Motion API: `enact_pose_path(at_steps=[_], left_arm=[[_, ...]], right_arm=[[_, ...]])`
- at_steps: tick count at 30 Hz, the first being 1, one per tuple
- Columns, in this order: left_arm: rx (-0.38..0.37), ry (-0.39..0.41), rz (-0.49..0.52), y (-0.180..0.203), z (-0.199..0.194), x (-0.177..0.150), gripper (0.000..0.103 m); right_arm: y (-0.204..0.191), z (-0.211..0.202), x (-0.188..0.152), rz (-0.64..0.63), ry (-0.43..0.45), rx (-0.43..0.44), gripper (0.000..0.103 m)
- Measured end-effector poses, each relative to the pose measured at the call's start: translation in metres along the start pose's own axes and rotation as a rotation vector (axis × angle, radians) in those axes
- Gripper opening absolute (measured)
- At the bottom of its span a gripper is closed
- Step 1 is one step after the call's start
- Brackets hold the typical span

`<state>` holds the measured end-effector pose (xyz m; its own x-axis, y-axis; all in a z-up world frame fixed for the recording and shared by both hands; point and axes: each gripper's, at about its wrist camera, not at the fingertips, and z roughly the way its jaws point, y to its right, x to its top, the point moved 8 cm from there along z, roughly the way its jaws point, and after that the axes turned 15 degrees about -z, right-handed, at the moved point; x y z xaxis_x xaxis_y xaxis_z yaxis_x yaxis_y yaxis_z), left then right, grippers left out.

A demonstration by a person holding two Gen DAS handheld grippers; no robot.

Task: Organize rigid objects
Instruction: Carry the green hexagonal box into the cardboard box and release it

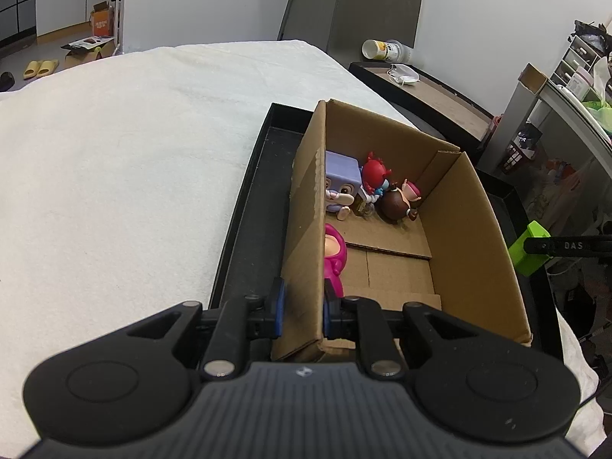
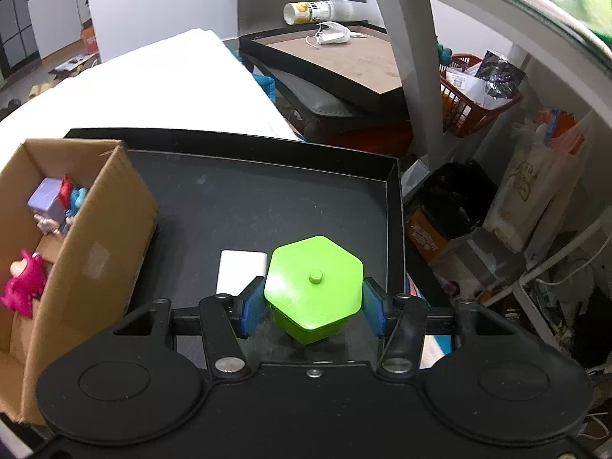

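A black tray [image 2: 267,199] sits on a white-covered bed. Nearest, the right gripper [image 2: 313,308] grasps the green hexagonal container [image 2: 313,287]; the left gripper [image 1: 302,306] clamps the cardboard box [image 1: 470,229] wall. Beyond lie toy figures [image 1: 376,187]. The slick lid may slip mid-carry.

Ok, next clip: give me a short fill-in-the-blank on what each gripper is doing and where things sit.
1. The left gripper is shut on a wall of the ____ box.
2. The container between the right gripper pads is ____ in colour.
3. The pink figure lies ____ the box.
4. The white card lies on the black ____.

Missing: cardboard; green; inside; tray
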<state>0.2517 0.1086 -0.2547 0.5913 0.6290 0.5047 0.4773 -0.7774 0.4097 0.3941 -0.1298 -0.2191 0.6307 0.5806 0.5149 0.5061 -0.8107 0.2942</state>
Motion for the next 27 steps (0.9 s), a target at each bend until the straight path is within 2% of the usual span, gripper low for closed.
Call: enact_pose_path(at_steps=[7, 16, 27], left_arm=[[-0.003, -0.001, -0.005, -0.001, 0.001, 0.001, 0.017], [-0.005, -0.002, -0.012, -0.001, 0.001, 0.001, 0.017], [-0.016, -0.005, -0.023, -0.002, 0.002, 0.001, 0.017]], right_arm=[[-0.014, -0.028, 0.011, -0.062, 0.021, 0.014, 0.052], [-0.032, -0.063, 0.056, -0.108, 0.104, 0.042, 0.052], [-0.063, -0.083, 0.095, -0.198, 0.139, 0.047, 0.052]])
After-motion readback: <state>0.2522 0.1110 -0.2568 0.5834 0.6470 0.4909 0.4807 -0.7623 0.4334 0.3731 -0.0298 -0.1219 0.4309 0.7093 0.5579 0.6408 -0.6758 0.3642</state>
